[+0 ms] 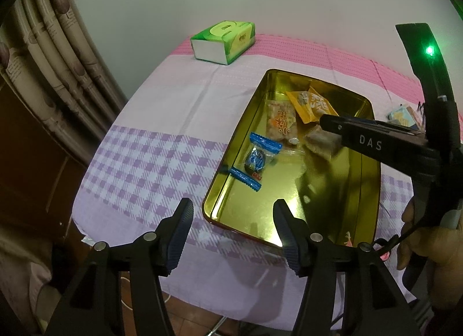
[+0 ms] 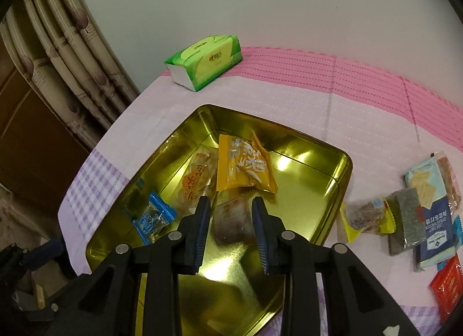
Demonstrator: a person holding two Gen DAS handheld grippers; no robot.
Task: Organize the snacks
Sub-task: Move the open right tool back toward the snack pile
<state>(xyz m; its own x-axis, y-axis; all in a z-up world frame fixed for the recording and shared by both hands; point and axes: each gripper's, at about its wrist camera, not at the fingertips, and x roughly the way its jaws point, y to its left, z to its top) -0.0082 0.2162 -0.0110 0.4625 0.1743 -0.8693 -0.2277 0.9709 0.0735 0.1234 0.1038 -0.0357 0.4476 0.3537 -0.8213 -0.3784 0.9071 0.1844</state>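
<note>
Your left wrist view showed what the right one could not: your right hand-held gripper (image 1: 325, 126) seen from the side, reaching in over the gold tin (image 1: 367, 191) with a clear-wrapped brownish snack (image 1: 318, 142) at its tip, and your right hand (image 1: 419, 237) around the grip at the frame's edge. Your right wrist view gave what the left missed: the pile of loose snacks (image 2: 416, 214) lying on the desk (image 2: 318, 110) well to the right of the tin (image 2: 327, 205), with blue, yellow and red packets among them.

Your right hand-held gripper (image 2: 230, 214) held that clear-wrapped snack (image 2: 231, 223), both blue pads against its sides at a narrow gap, over the tin's floor. Just beyond it lay the yellow packet (image 2: 243, 165) and an orange-printed clear packet (image 2: 196, 179), touching each other. The blue-wrapped candy (image 2: 150, 218) lay apart, near the tin's left wall.

Your left hand-held gripper (image 1: 231, 220) stood with its jaws well apart and nothing between them, above the near left corner of the tin; one finger was over the checked cloth and the other over the tin. The blue-wrapped candy (image 1: 256, 159) lay just beyond its fingertips. A green tissue pack (image 1: 222, 42) sat at the far side of the desk.
</note>
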